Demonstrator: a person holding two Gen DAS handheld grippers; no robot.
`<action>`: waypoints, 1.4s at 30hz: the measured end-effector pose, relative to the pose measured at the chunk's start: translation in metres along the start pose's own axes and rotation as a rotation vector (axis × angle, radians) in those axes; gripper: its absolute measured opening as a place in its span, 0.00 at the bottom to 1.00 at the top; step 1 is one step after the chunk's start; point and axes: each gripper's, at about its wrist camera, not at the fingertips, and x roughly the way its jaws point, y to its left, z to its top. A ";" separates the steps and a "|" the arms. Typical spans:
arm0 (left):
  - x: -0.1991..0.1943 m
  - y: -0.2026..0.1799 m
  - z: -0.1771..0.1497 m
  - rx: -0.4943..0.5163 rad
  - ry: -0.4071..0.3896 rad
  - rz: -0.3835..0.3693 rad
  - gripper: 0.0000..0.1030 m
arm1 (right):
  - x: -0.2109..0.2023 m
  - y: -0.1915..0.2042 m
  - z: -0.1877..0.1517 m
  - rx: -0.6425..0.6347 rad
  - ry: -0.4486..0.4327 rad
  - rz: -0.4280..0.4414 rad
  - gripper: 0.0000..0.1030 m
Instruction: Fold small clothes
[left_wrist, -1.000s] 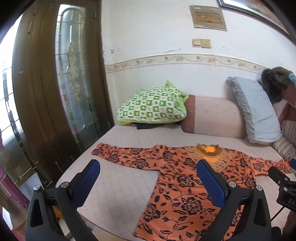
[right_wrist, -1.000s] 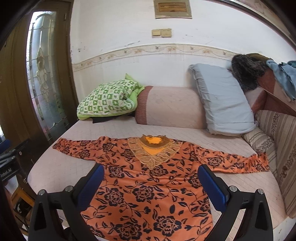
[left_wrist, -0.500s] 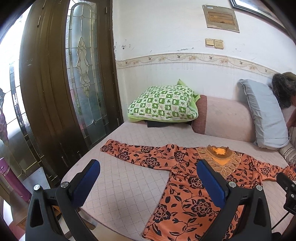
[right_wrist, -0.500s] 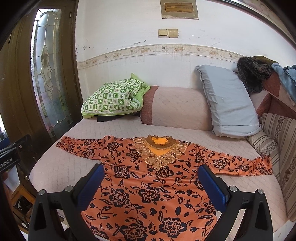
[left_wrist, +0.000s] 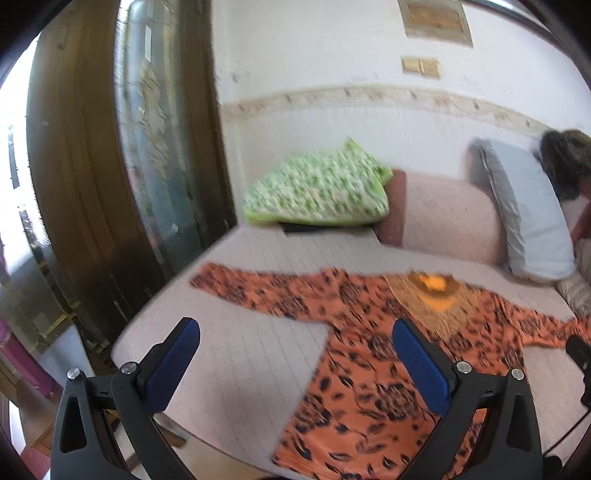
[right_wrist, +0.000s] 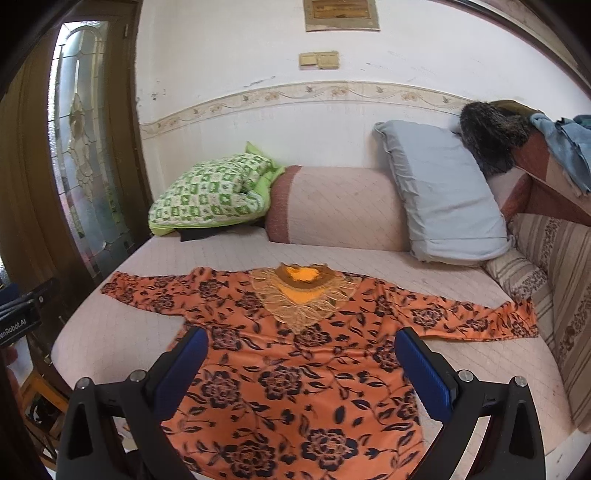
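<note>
An orange long-sleeved top with black flowers (right_wrist: 295, 362) lies flat, face up, on the pale quilted bed (right_wrist: 110, 332), both sleeves spread out sideways and a lace yoke at the neck. It also shows, blurred, in the left wrist view (left_wrist: 369, 369). My left gripper (left_wrist: 295, 365) is open and empty, above the bed's near left part, short of the top's left sleeve (left_wrist: 258, 291). My right gripper (right_wrist: 301, 373) is open and empty above the top's lower body.
A green checked pillow (right_wrist: 210, 195), a pink bolster (right_wrist: 336, 210) and a grey pillow (right_wrist: 443, 192) line the far wall. A striped cushion (right_wrist: 554, 288) and piled clothes (right_wrist: 517, 136) are at the right. A wooden glass door (left_wrist: 110, 166) stands at the left.
The left gripper's view has swung and is now blurred by motion; the top sits more centred. The right gripper has edged slightly closer to the top. Both grippers stay open.
</note>
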 end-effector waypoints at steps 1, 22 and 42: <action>0.008 -0.006 -0.006 0.004 0.039 -0.021 1.00 | 0.002 -0.008 -0.002 0.013 0.008 -0.006 0.99; 0.158 -0.176 -0.010 0.119 0.149 -0.255 1.00 | 0.079 -0.352 -0.084 0.610 0.108 -0.228 0.99; 0.237 -0.193 -0.032 0.030 0.145 -0.356 1.00 | 0.220 -0.549 -0.116 1.237 0.115 -0.297 0.60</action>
